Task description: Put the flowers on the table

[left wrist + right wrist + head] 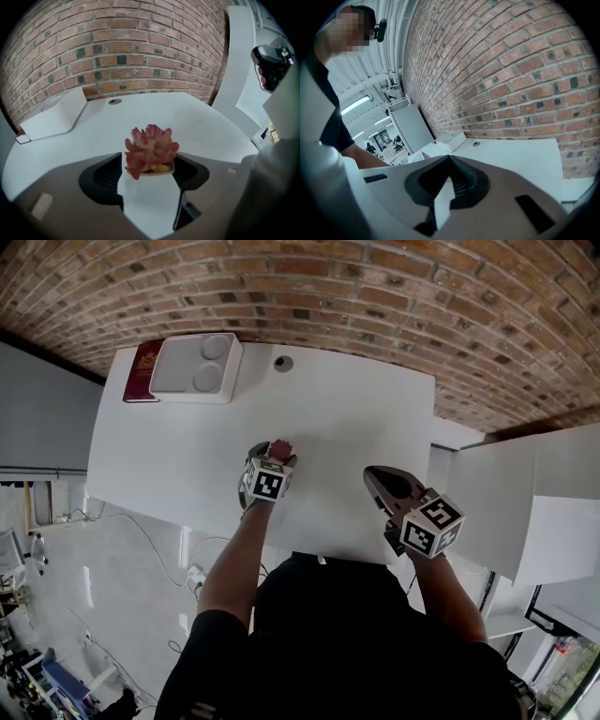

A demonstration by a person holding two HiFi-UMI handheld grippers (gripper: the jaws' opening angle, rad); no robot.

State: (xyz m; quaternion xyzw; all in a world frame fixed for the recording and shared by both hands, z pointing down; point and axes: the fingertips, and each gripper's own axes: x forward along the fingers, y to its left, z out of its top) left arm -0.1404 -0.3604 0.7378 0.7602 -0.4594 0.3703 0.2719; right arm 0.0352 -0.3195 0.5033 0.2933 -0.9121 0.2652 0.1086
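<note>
Book (142,371): dark red, flat at far left corner of table (347,418); touching left side of tray.
Tray (197,367): white, two round wells at its right end; at far table edge, close to brick wall (394,296).
Cable hole (283,363): round, in table top, just right of tray.
Left gripper (270,463): over middle of table, clenched on flowers; in left gripper view (149,164) jaws pressed against both sides of small pale pot.
Flowers (151,151): pink-red cluster, upright in its pot, between left jaws; only the top visible in head view (280,447), just past marker cube. Contact of pot base with table top: cannot tell.
Right gripper (394,491): jaws closed together, nothing between them (450,161); held by near right edge of table, well apart from flowers.
Cabinet (553,512): white, right of table.
</note>
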